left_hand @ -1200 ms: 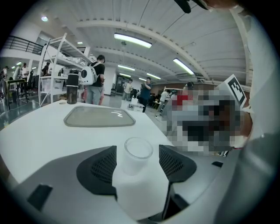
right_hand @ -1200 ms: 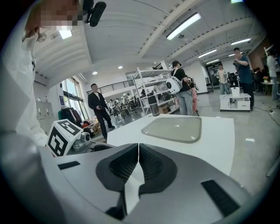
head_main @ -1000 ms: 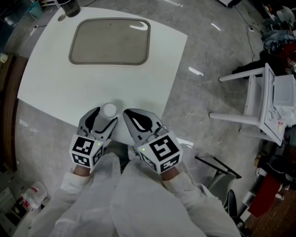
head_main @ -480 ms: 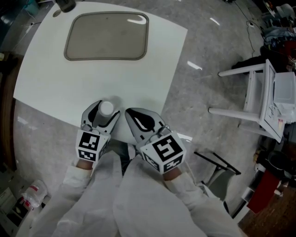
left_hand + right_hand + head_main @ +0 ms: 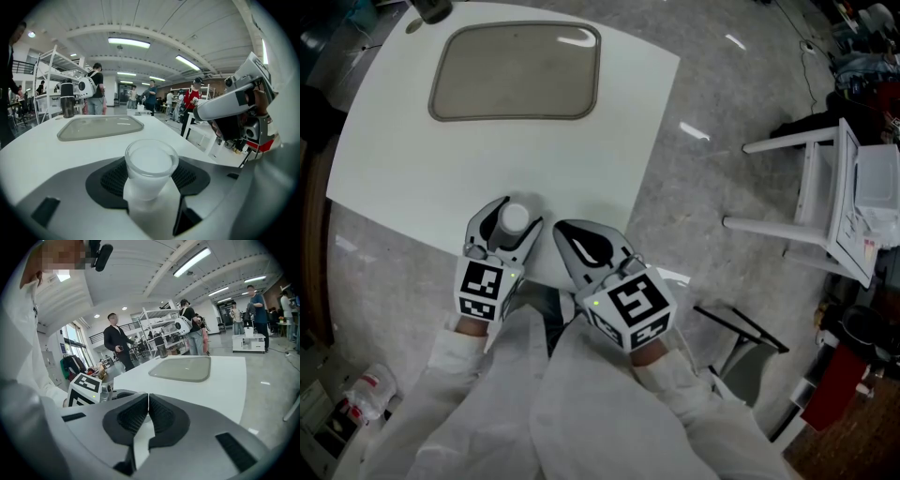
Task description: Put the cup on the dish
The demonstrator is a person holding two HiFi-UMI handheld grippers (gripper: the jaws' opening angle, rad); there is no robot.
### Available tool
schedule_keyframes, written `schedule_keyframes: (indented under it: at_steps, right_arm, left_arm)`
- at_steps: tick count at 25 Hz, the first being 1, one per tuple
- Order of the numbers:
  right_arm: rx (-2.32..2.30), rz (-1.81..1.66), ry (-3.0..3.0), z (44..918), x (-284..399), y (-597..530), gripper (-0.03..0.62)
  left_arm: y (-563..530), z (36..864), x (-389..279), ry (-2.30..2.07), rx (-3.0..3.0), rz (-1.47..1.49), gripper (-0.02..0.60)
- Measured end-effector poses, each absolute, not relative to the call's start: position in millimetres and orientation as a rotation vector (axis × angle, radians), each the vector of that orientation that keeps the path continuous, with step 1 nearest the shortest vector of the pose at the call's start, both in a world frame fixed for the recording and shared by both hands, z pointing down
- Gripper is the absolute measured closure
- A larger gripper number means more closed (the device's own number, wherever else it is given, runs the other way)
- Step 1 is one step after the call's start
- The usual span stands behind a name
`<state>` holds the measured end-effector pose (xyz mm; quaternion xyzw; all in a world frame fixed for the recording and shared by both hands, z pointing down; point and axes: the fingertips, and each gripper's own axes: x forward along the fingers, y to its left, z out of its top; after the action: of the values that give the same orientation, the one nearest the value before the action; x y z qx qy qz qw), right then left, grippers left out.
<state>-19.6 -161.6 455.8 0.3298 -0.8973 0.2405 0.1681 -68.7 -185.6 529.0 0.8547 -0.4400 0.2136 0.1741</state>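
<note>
A small frosted cup point(image 5: 515, 217) point(image 5: 151, 164) stands upright between the jaws of my left gripper point(image 5: 504, 225) point(image 5: 150, 177), which is shut on it, near the front edge of the white table point(image 5: 412, 169). The dish point(image 5: 516, 72) point(image 5: 101, 127) point(image 5: 183, 369), a shallow grey rounded-rectangle tray, lies bare at the far side of the table. My right gripper point(image 5: 569, 236) point(image 5: 148, 401) sits just right of the left one at the table's near edge, its jaws shut with nothing between them.
A dark tumbler point(image 5: 431, 9) point(image 5: 68, 99) stands beyond the dish at the far left corner. A white chair point(image 5: 825, 202) is on the floor to the right. Several people and shelving stand far behind the table.
My left gripper has edged a little forward over the table's near edge with the cup in it. The right gripper has stayed where it was.
</note>
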Motion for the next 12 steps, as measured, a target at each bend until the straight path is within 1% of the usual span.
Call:
schedule_keyframes:
  at_steps: [12]
  right_arm:
    - [0.906, 0.694, -2.573, 452.2, -21.0, -156.8, 0.579]
  left_arm:
    - [-186.3, 528.2, -68.8, -1.279, 2.456, 0.611, 0.311]
